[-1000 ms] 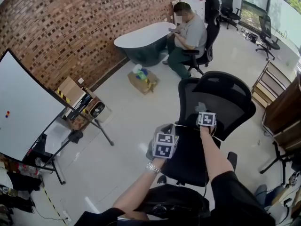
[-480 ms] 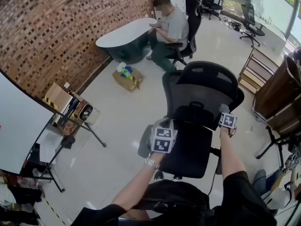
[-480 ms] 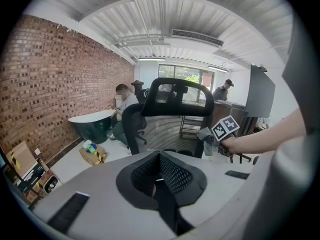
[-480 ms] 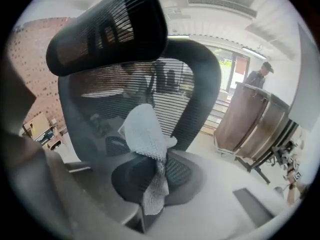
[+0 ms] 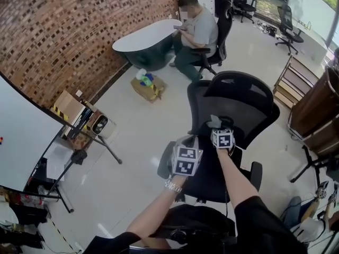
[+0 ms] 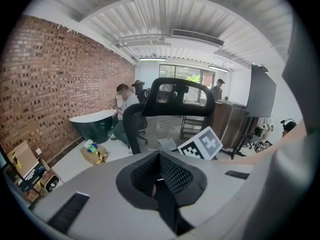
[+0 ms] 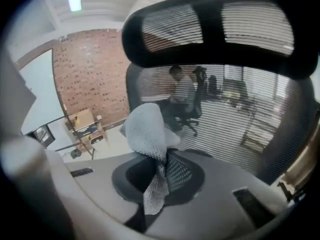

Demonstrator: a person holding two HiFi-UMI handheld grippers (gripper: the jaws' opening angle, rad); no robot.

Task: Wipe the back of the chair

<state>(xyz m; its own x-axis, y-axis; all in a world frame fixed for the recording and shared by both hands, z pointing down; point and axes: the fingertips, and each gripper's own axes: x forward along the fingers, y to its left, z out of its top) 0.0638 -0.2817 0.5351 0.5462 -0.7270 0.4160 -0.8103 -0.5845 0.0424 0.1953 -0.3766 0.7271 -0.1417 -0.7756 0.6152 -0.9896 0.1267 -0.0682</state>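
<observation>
A black mesh office chair (image 5: 233,102) is seen from above, its back facing the viewer. A grey cloth (image 5: 214,121) is clenched in the right tool (image 5: 219,131), and its bunched end is held up to the lower part of the mesh back (image 7: 225,109), low on its left side, probably so that a wiping stroke can be made across it. The left tool (image 5: 184,151) is pressed closed on nothing and held just beside the chair's left edge, seemingly kept clear of the wiping. Whether it touches the chair cannot be told.
</observation>
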